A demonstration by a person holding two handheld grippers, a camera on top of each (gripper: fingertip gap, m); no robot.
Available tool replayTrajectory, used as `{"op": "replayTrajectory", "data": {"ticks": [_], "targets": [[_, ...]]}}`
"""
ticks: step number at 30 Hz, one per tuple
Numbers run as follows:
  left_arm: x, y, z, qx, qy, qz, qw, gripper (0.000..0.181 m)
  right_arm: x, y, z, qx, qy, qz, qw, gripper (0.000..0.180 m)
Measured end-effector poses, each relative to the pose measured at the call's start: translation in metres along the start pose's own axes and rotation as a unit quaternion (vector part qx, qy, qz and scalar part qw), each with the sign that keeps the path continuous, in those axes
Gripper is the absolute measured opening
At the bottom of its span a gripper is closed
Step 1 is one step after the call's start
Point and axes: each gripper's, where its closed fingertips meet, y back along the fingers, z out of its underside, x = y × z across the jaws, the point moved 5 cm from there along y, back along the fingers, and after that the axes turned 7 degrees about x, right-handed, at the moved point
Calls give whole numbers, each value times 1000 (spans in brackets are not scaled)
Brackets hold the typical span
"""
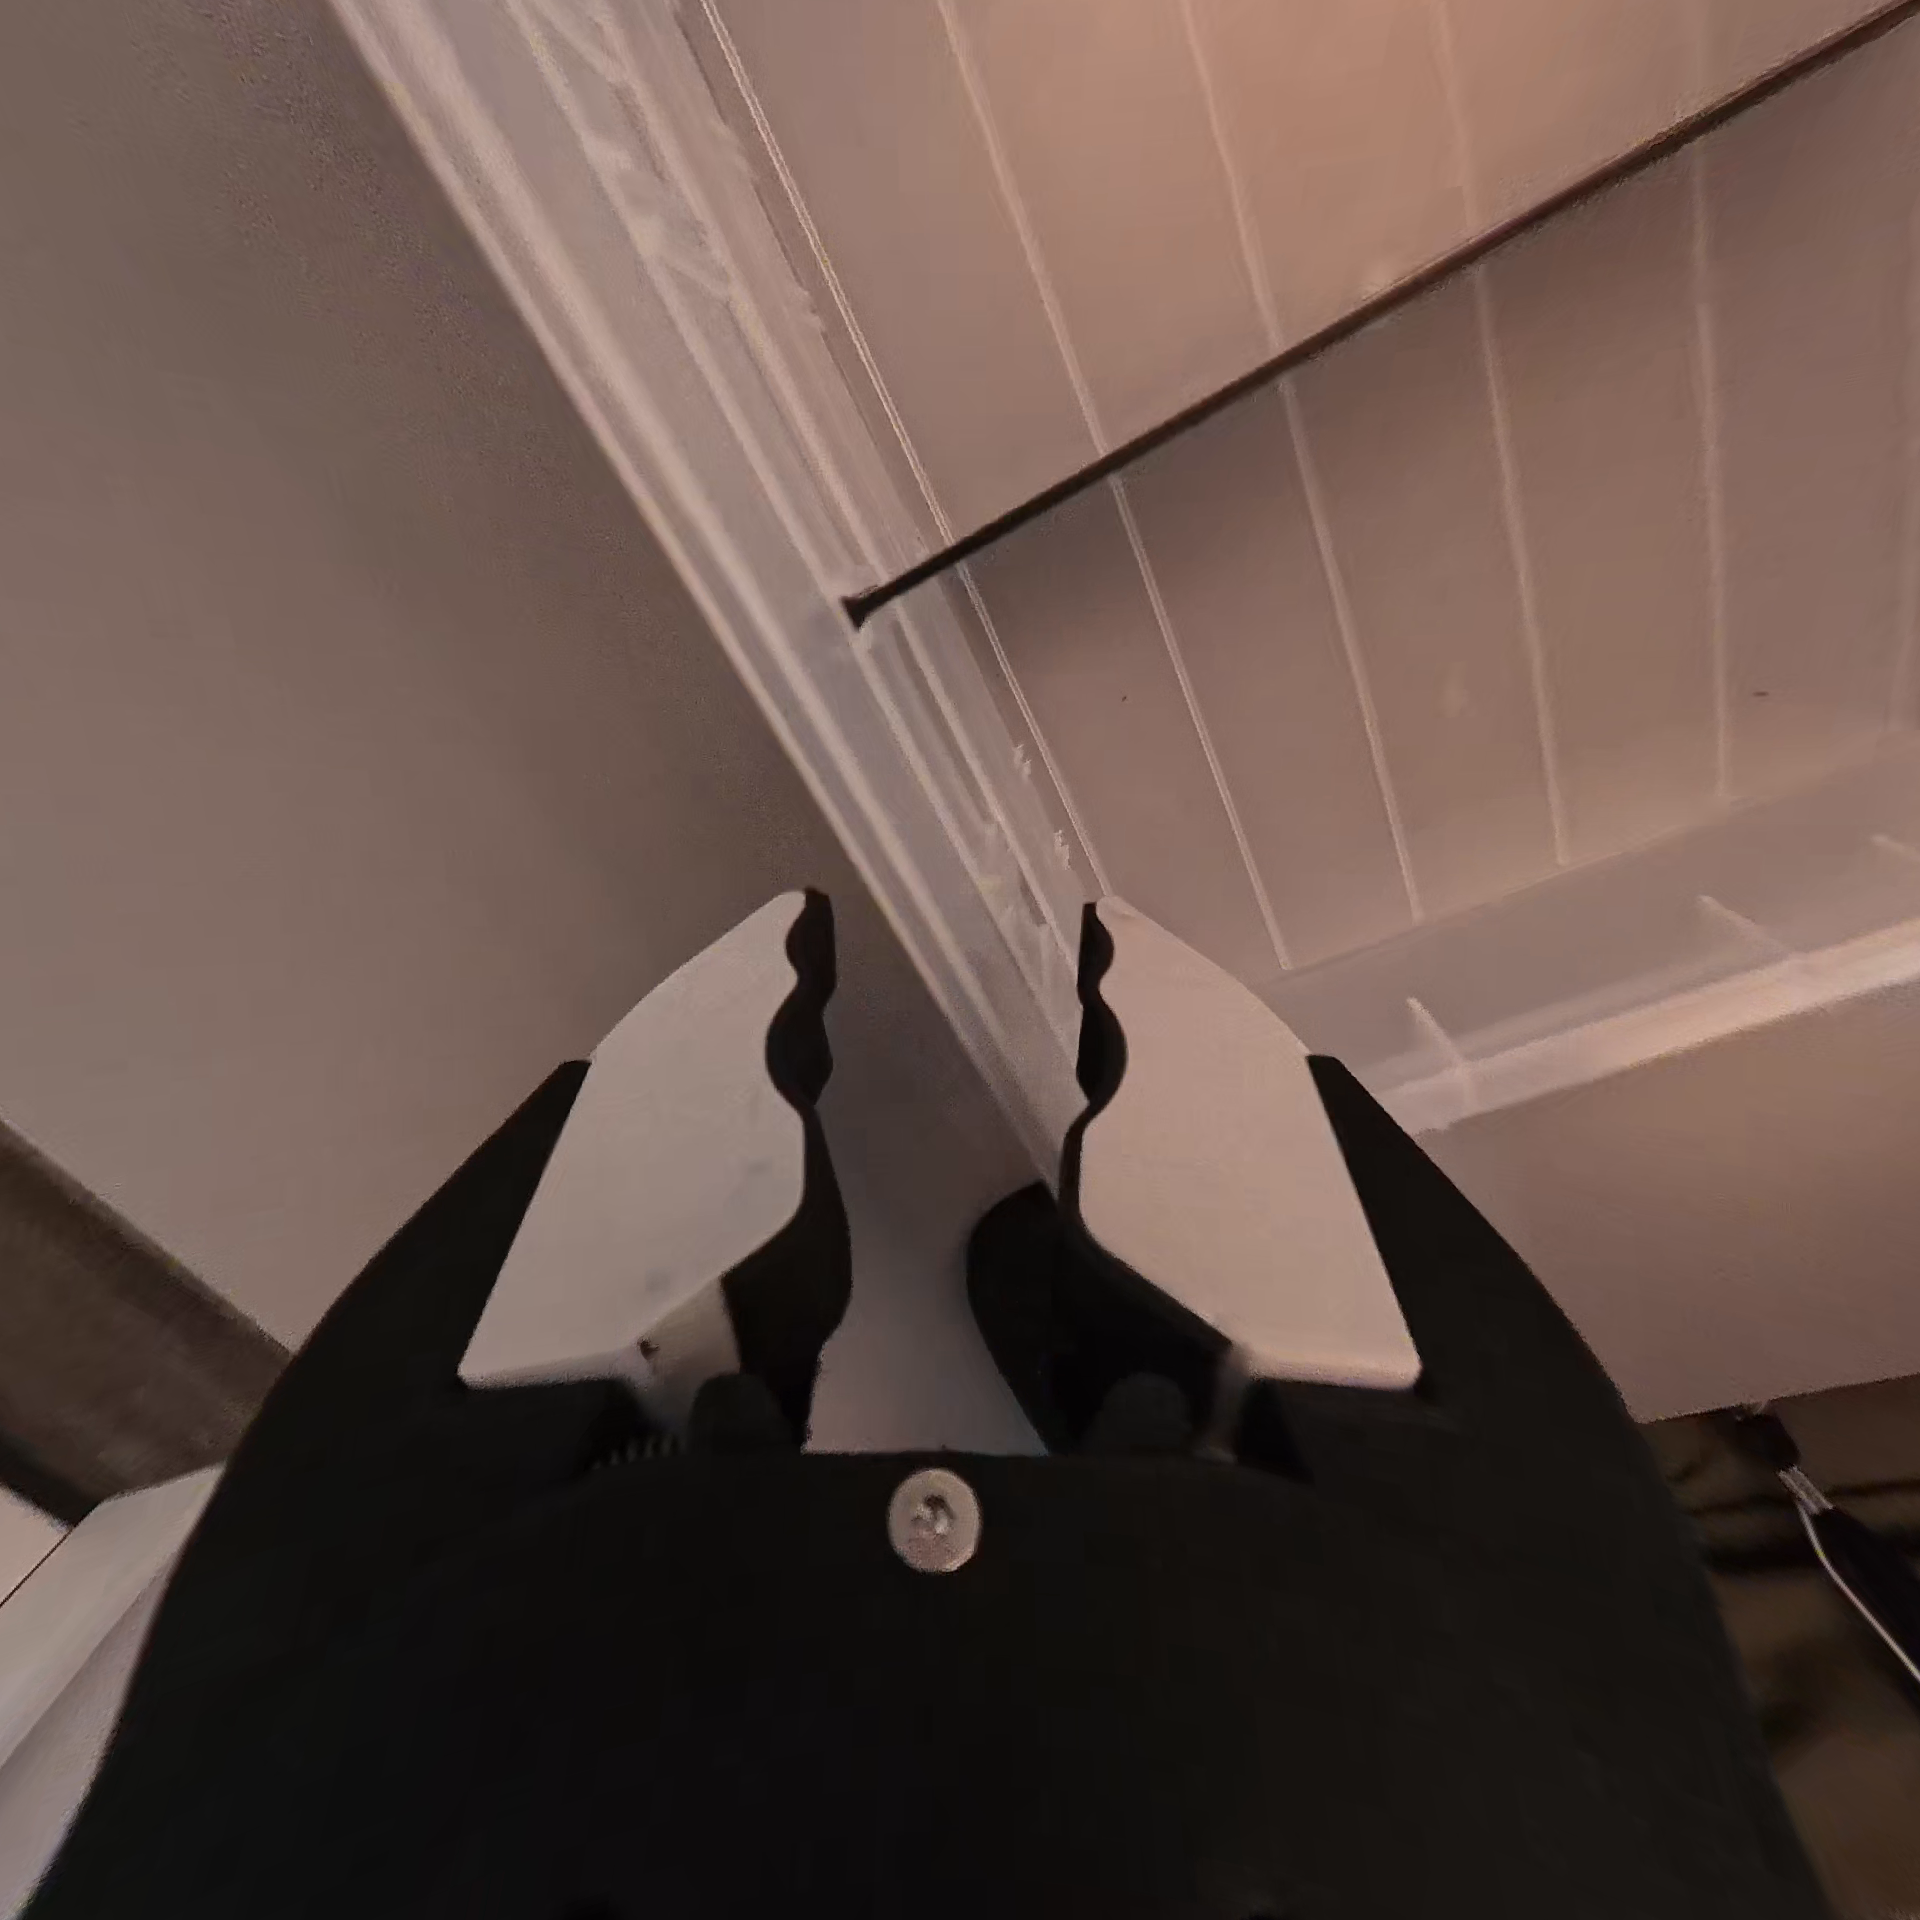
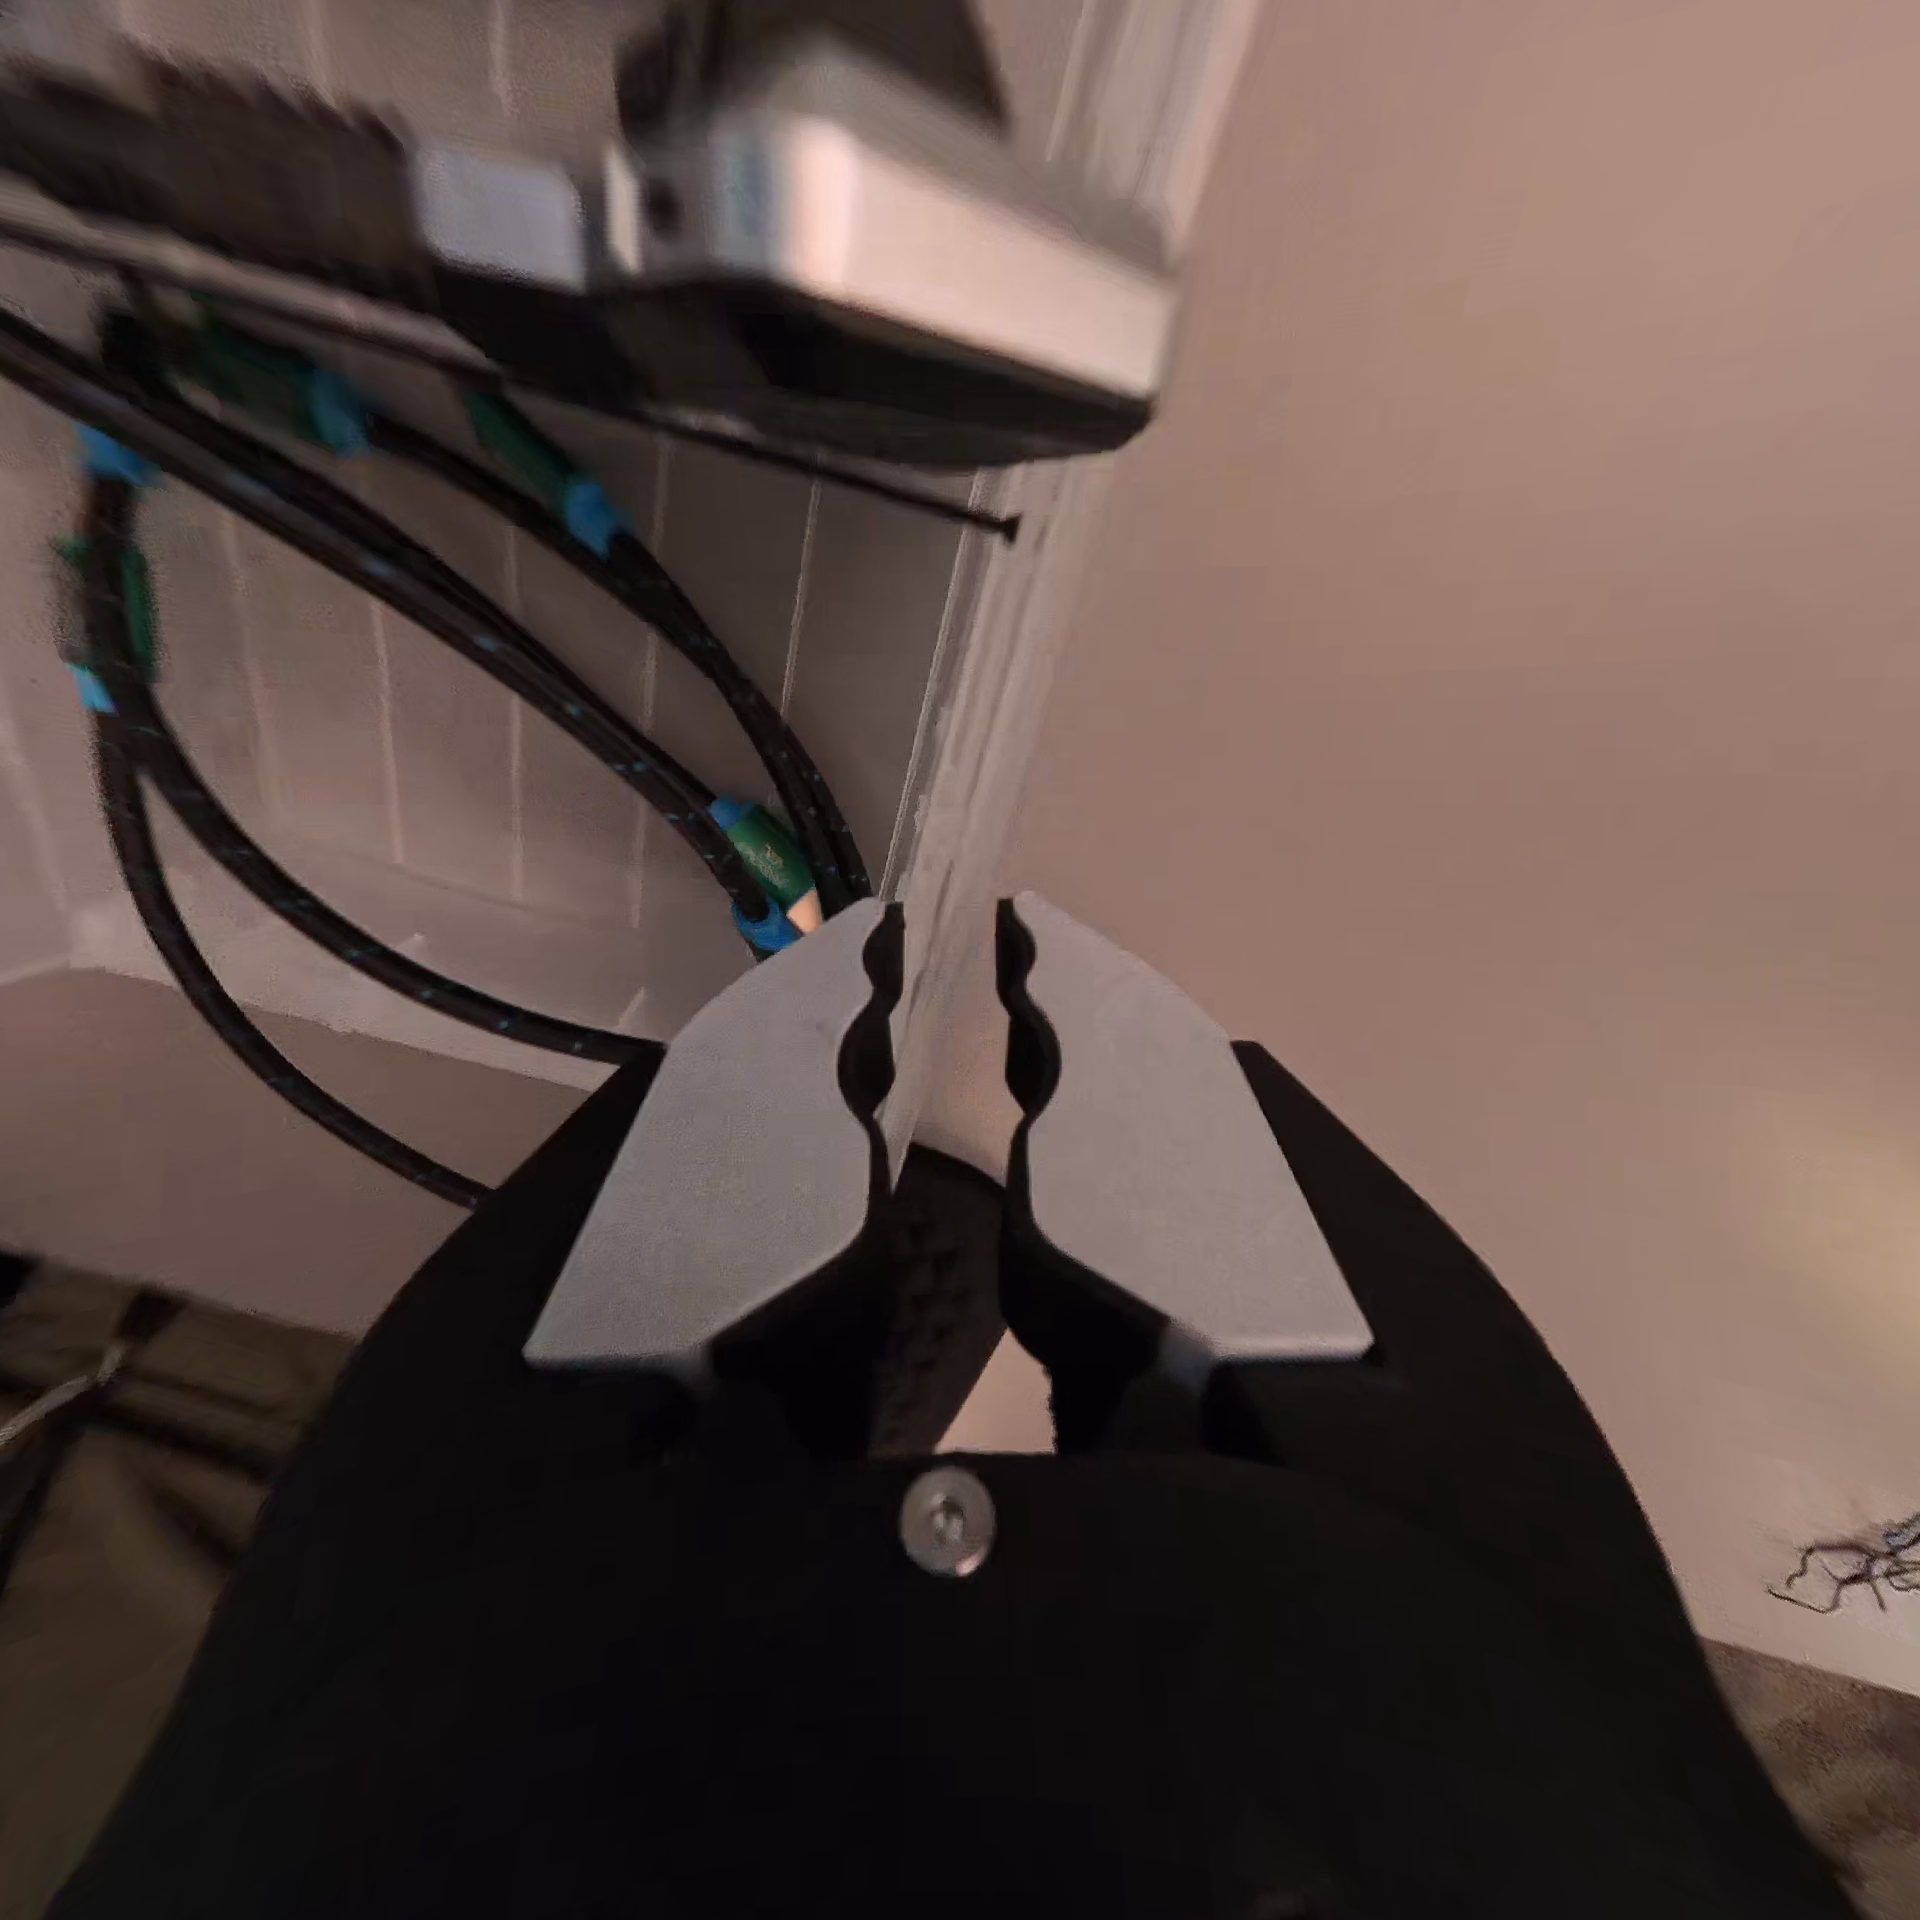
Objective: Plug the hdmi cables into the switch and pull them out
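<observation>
The left gripper (image 1: 956, 914) is seen with its two fingers apart, and nothing is held between them. Through the gap only a white wall (image 1: 312, 520) and the edge of a clear plastic box (image 1: 1351, 520) are seen. A thin dark rod (image 1: 1351, 353) is seen running across the box and ending at its edge.

The right gripper (image 2: 951, 914) is seen with its fingers only a little apart. Something dark and woven is seen low down between them, near the base, but it cannot be told if it is gripped. The corner edge of the clear box (image 2: 966, 727) is seen in the gap between the tips.

The cables (image 2: 436, 644) are black with small blue flecks. They are seen looping down inside the box, to the left of the right gripper. Green plugs with blue collars are seen on them. One green plug (image 2: 774, 873) is seen just beside the left fingertip of the right gripper.

A grey box-like thing (image 2: 883, 281), which may be the switch, is seen blurred at the top, above the cables. It cannot be told if any cable is plugged into it.

A small tangle of dark thread (image 2: 1849, 1569) is seen low on the wall at the right.
</observation>
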Motion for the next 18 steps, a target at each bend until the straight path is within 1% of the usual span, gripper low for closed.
{"op": "replayTrajectory", "data": {"ticks": [2, 3, 4, 5, 6, 7, 8, 9, 10, 11, 12, 13, 14, 15, 17, 18], "targets": [[-4, 19, -1, 42, 0, -9, 999, 46, -7, 34, -12, 93, 7, 25, 995, 18], [-7, 29, -2, 68, 1, -18, 998, 46, -16, 54, -20, 155, 26, 39, 987, 18], [-8, 40, -4, 95, 4, -25, 995, 46, -29, 75, -30, 228, 50, 42, 971, 16], [-9, 51, -6, 124, 6, -30, 992, 46, -49, 97, -39, 301, 86, 27, 949, 16], [-9, 62, -9, 155, 6, -38, 987, 46, -73, 117, -46, 378, 130, 7, 917, 17], [-9, 73, -12, 187, 5, -48, 981, 46, -97, 134, -49, 449, 171, -7, 877, 25], [-8, 84, -14, 219, 3, -58, 974, 46, -119, 144, -48, 509, 204, -13, 836, 39], [-6, 95, -17, 250, 0, -68, 966, 48, -141, 145, -45, 552, 238, -23, 799, 47], [-4, 106, -19, 280, -5, -77, 957, 48, -164, 140, -42, 569, 282, -45, 771, 53], [0, 117, -21, 310, -13, -83, 947, 47, -184, 132, -43, 560, 299, -69, 769, 53], [4, 127, -23, 340, -20, -88, 936, 47, -201, 118, -48, 540, 295, -97, 783, 54], [8, 137, -25, 370, -27, -94, 924, 47, -217, 102, -54, 515, 281, -129, 799, 60], [12, 147, -27, 400, -32, -102, 910, 48, -231, 85, -62, 484, 264, -160, 819, 60], [15, 156, -28, 428, -33, -109, 897, 51, -240, 66, -72, 448, 241, -175, 843, 63], [21, 170, -29, 472, -35, -125, 872, 57, -251, 30, -91, 368, 219, -171, 888, 65], [24, 174, -29, 486, -40, -131, 863, 59, -251, 13, -99, 329, 216, -146, 908, 65]]}}
